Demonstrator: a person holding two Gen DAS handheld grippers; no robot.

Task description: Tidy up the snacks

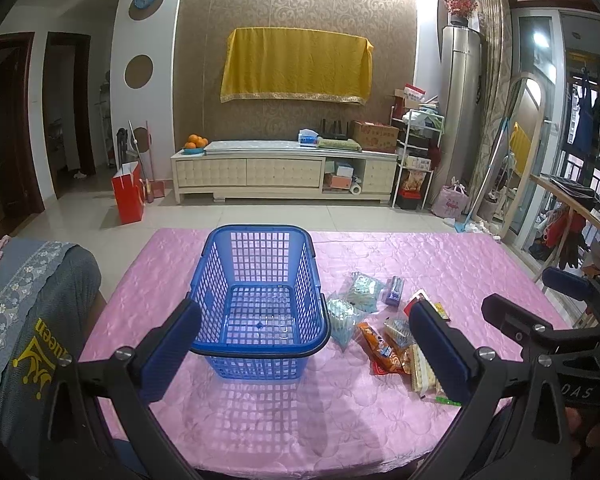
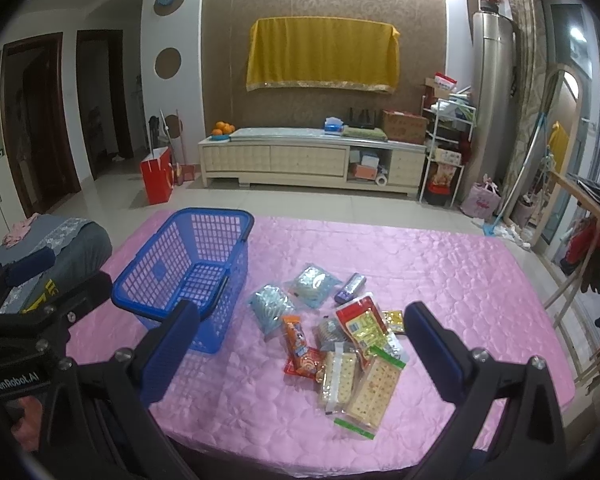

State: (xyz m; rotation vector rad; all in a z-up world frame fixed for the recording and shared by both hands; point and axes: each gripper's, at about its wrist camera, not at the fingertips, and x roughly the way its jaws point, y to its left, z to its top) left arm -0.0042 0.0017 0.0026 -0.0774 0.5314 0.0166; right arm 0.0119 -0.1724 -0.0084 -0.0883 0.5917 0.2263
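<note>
One blue basket (image 2: 188, 276) stands empty on the pink tablecloth (image 2: 440, 272), and just to its right lies a loose heap of snack packets. Counted from the right wrist view: two silvery-blue pouches (image 2: 270, 306), one small purple packet (image 2: 350, 283), one orange wrapper (image 2: 298, 346), one red-and-yellow pack (image 2: 362, 324), two clear cracker packs (image 2: 374, 390) with green strips, plus a few partly hidden ones I cannot count exactly. Both grippers hover above the near table edge, the left gripper (image 1: 308, 352) spread wide before the basket, the right gripper (image 2: 300, 352) spread wide over the heap; neither holds anything.
</note>
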